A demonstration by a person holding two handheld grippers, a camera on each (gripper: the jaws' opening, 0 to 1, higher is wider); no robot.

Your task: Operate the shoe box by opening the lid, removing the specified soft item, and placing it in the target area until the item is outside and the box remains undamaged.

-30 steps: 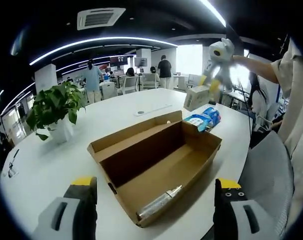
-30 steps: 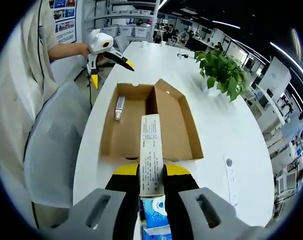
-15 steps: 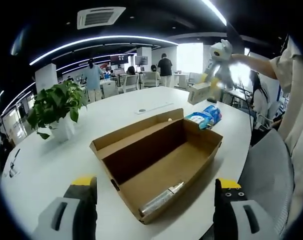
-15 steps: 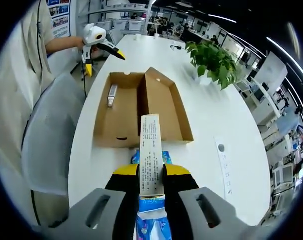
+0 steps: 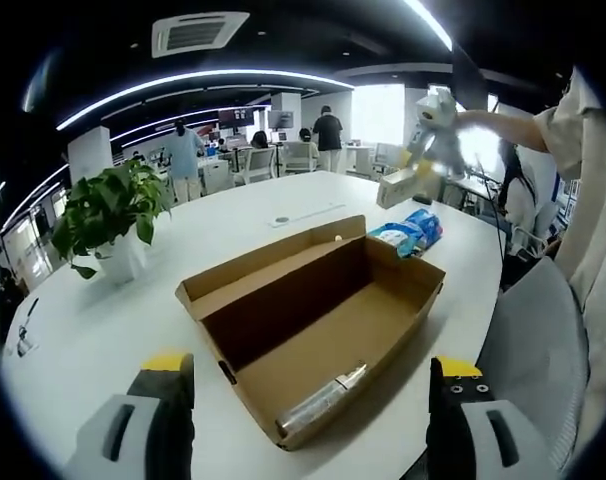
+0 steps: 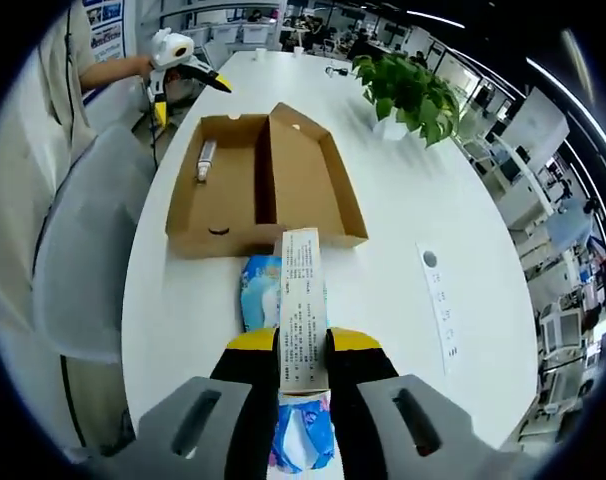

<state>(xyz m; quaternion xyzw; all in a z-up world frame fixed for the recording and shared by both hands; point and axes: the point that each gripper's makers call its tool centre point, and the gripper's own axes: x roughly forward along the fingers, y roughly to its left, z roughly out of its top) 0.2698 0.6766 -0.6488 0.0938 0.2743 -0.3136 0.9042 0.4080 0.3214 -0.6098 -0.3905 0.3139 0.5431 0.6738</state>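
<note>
Right gripper (image 6: 303,345) clamped on a slim printed carton (image 6: 302,305), held over the blue soft pack (image 6: 260,290) | pack lay on the table (image 6: 403,230), lengthwise along the jaws, just near of the open shoe box (image 6: 253,185) | left gripper (image 5: 308,395) stood wide open, farther off beyond the box, tube (image 5: 318,402) inside.

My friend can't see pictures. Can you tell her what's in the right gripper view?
The right gripper holds a slim white printed box above a blue packet on a white table. Beyond lies an open cardboard shoe box.
</note>
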